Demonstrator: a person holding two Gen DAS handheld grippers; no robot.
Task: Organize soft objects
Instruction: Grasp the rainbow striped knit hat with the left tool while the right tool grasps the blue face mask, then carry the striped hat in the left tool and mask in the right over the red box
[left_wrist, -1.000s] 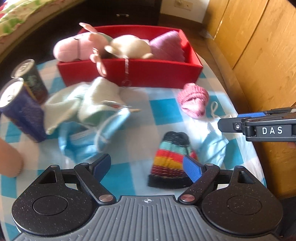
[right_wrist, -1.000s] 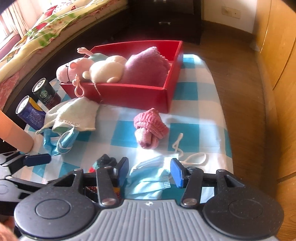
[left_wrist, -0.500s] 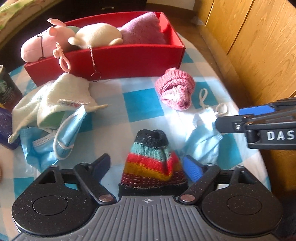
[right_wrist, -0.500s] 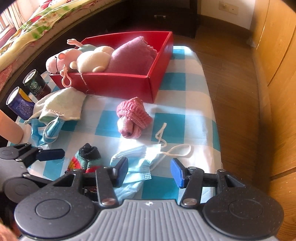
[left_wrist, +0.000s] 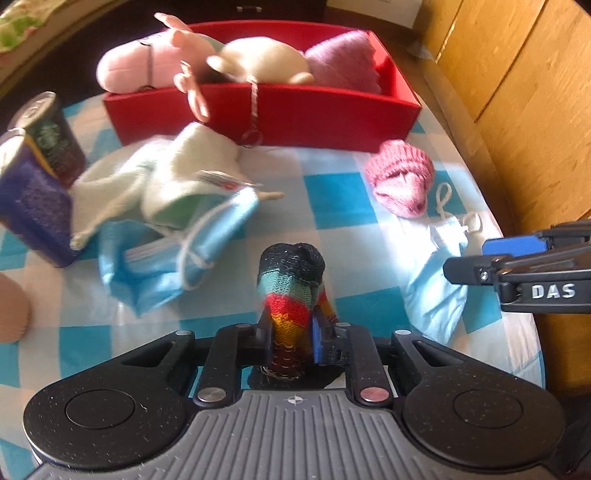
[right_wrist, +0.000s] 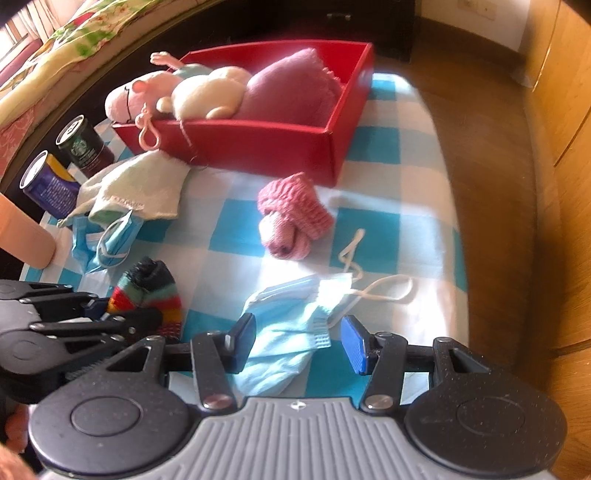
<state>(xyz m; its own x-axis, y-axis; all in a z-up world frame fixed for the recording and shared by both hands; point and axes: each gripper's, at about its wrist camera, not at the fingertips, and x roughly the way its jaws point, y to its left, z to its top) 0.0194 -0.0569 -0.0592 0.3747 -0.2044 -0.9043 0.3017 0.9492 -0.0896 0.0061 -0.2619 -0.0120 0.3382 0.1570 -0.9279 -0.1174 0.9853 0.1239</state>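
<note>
My left gripper (left_wrist: 291, 332) is shut on the rainbow-striped knit hat (left_wrist: 291, 288), squeezing it between the blue pads; the hat also shows in the right wrist view (right_wrist: 147, 291). My right gripper (right_wrist: 297, 341) is open, its jaws on either side of a light blue face mask (right_wrist: 291, 332) on the checkered cloth. The mask lies at the right in the left wrist view (left_wrist: 436, 288). A pink knit hat (left_wrist: 400, 184) lies in front of the red box (left_wrist: 332, 114), which holds a pink plush, a cream plush and a purple knit piece.
A pale green cloth (left_wrist: 173, 181) and a second blue mask (left_wrist: 166, 266) lie at the left. Two cans (left_wrist: 51, 144) stand at the left edge. A wooden cabinet (left_wrist: 517, 92) is close on the right. The table edge (right_wrist: 458, 258) runs along the right.
My left gripper has closed on the striped hat, which now stands bunched between the pads. My right gripper has moved forward over the blue mask and stays open.
</note>
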